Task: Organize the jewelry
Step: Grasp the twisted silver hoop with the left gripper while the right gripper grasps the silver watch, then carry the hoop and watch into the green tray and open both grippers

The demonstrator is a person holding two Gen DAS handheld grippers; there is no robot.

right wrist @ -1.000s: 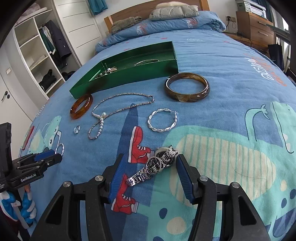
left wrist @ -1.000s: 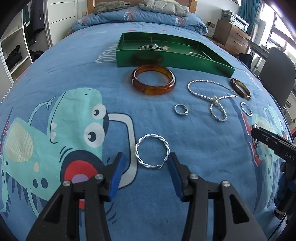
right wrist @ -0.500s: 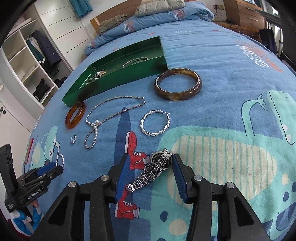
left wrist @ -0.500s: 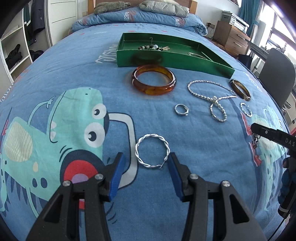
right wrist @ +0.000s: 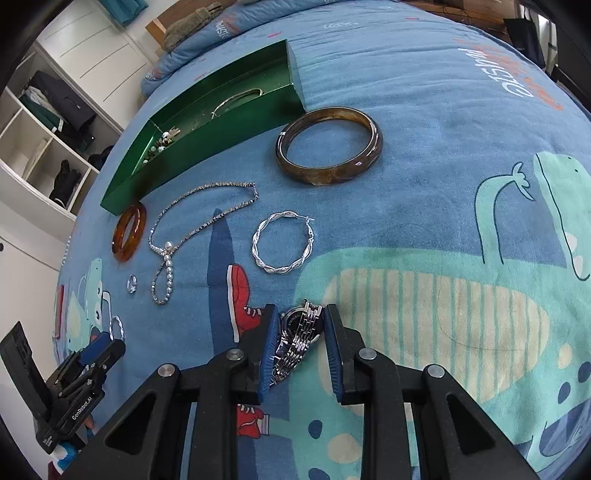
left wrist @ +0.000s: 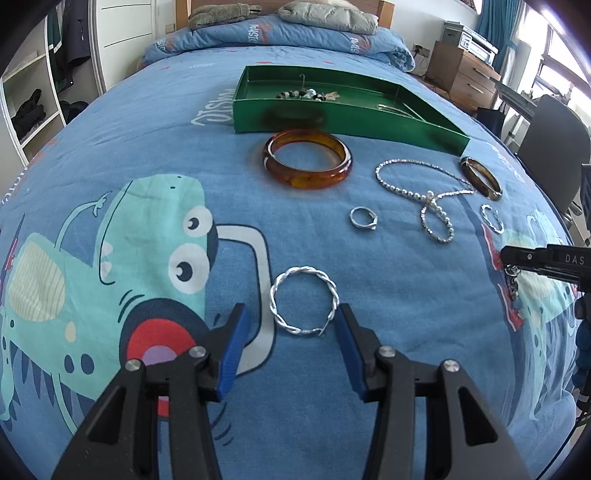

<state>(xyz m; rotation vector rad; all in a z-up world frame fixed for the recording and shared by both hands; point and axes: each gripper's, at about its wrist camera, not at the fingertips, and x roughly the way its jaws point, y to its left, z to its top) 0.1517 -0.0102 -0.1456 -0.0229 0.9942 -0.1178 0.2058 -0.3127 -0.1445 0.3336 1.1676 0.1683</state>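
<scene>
A silver metal watch [right wrist: 299,334] sits between the blue pads of my right gripper [right wrist: 300,345], jaws closed against its band; in the left wrist view it hangs from that gripper [left wrist: 511,277]. My left gripper [left wrist: 291,332] is open around a twisted silver hoop [left wrist: 303,301] lying on the blue bedspread. A green tray [left wrist: 332,118] at the back holds beads and a thin bangle. An amber bangle [left wrist: 306,158], a dark brown bangle [right wrist: 328,146], a pearl necklace [left wrist: 424,188], a silver ring [left wrist: 364,218] and a second twisted hoop [right wrist: 282,242] lie loose.
The bed's edge falls away on the right, where a black chair [left wrist: 554,147] and wooden drawers [left wrist: 461,70] stand. White wardrobe shelves [left wrist: 29,110] are on the left. Pillows [left wrist: 325,14] lie at the head of the bed.
My right gripper has narrowed its jaws onto the watch and tipped it up off the bedspread. My left gripper has stayed open around the twisted hoop.
</scene>
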